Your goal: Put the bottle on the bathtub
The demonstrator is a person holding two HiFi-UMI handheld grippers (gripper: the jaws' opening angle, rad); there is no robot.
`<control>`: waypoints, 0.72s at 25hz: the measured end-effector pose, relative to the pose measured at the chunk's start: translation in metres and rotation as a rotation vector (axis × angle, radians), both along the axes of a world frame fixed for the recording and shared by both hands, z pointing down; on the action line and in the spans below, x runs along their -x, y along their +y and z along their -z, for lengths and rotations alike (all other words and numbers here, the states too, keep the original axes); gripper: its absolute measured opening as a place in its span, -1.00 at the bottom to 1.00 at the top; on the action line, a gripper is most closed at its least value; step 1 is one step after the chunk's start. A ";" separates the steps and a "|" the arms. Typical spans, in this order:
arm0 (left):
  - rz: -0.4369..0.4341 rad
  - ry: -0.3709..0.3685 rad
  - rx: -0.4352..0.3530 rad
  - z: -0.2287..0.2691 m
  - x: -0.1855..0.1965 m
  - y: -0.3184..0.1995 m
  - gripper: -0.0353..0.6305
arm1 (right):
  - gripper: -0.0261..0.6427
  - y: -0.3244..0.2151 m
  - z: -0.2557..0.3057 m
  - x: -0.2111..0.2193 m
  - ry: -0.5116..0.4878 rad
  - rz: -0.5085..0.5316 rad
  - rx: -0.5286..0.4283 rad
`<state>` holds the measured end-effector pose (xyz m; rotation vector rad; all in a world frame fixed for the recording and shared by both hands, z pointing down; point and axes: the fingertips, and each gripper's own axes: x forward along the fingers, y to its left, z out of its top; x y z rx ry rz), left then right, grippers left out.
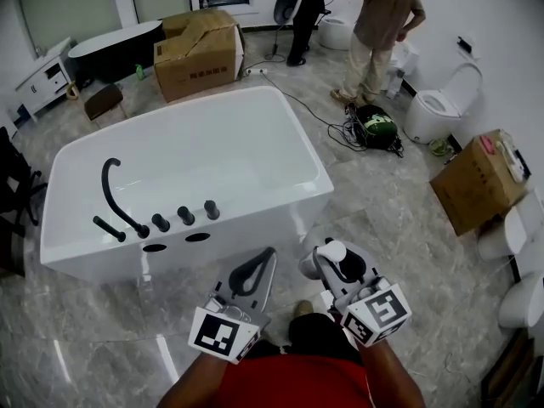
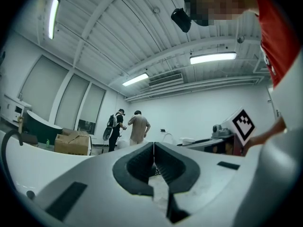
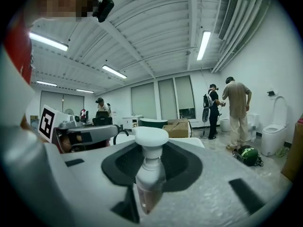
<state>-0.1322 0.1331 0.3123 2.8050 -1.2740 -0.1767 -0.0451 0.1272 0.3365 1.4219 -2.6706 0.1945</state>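
A white bathtub [image 1: 183, 155] with a black tap [image 1: 115, 195] and black knobs on its near ledge stands ahead of me. My right gripper [image 1: 327, 262] is shut on a small bottle [image 3: 149, 171] with a white pump cap [image 3: 150, 137]; it sits just off the tub's near right corner. The bottle [image 1: 334, 255] shows its white cap in the head view. My left gripper [image 1: 255, 272] is shut with nothing in it, its pads [image 2: 142, 167] touching, near the tub's front wall.
Two people [image 1: 374, 24] stand at the back right near toilets [image 1: 438, 100]. Cardboard boxes [image 1: 197, 53] lie behind the tub and another box [image 1: 480, 181] at the right. A cable and a green-black helmet [image 1: 376, 126] lie on the marble floor [image 1: 387, 215].
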 end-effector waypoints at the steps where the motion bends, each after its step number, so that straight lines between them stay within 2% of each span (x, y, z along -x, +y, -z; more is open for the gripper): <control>1: 0.005 0.000 -0.001 0.000 0.000 -0.007 -0.86 | -0.60 -0.008 0.000 -0.001 0.001 0.001 -0.002; 7: 0.037 -0.033 0.027 -0.012 -0.008 -0.056 -0.86 | -0.60 -0.067 -0.008 -0.009 -0.009 0.038 -0.012; 11: 0.090 -0.058 0.008 -0.022 -0.022 -0.100 -0.86 | -0.60 -0.113 -0.022 -0.016 -0.005 0.091 -0.018; 18: 0.215 -0.085 0.033 -0.045 -0.055 -0.181 -0.86 | -0.60 -0.199 -0.053 -0.044 0.015 0.191 -0.008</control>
